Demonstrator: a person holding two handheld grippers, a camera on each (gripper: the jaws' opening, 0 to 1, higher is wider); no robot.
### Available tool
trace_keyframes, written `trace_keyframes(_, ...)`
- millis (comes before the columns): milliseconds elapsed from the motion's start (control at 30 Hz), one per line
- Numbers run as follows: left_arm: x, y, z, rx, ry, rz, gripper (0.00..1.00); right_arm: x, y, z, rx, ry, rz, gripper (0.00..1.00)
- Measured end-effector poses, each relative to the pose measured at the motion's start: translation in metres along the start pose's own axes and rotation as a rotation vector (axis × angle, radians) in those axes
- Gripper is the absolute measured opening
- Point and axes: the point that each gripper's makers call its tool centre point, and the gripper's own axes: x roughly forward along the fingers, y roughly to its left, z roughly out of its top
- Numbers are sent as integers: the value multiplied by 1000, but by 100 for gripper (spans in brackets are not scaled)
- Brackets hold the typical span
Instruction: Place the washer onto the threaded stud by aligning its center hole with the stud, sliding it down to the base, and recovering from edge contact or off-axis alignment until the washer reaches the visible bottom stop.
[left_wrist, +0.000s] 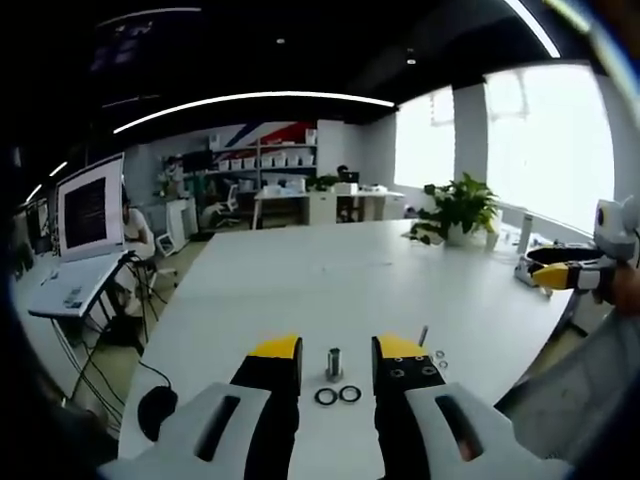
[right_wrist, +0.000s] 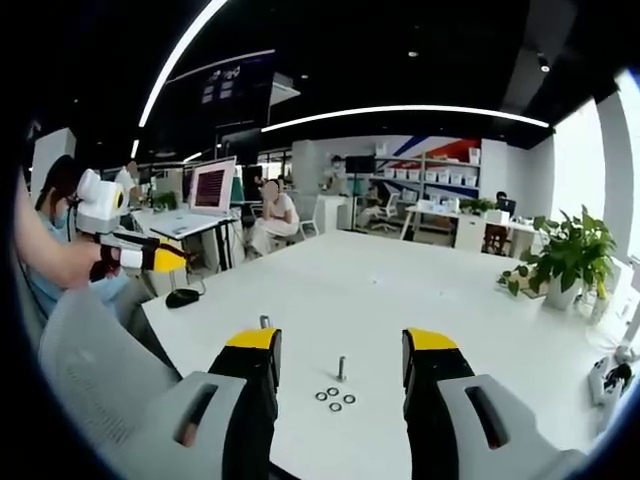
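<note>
Two claws, left claw and right claw, hover with jaws apart above the white surface, framing the upright stud and loose washers.

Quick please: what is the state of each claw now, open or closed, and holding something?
Left claw: open, holding nothing, above the short metal threaded stud on the white table.
Right claw: open, holding nothing.

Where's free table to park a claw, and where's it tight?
Free: the broad white table between the stud and the potted plant. Tight: around the stud, with two dark rings before it and small washers plus a screw beside.
</note>
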Motion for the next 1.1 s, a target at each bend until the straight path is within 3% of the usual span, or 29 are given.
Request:
trace_keyframes(633,2,-11,-6,12,50,-19,26,-1,-2,-1,2,4,-6,50)
trace_keyframes(1100,3,3,-10,12,64,27,26,-1,-4,-2,3,8,-15,51)
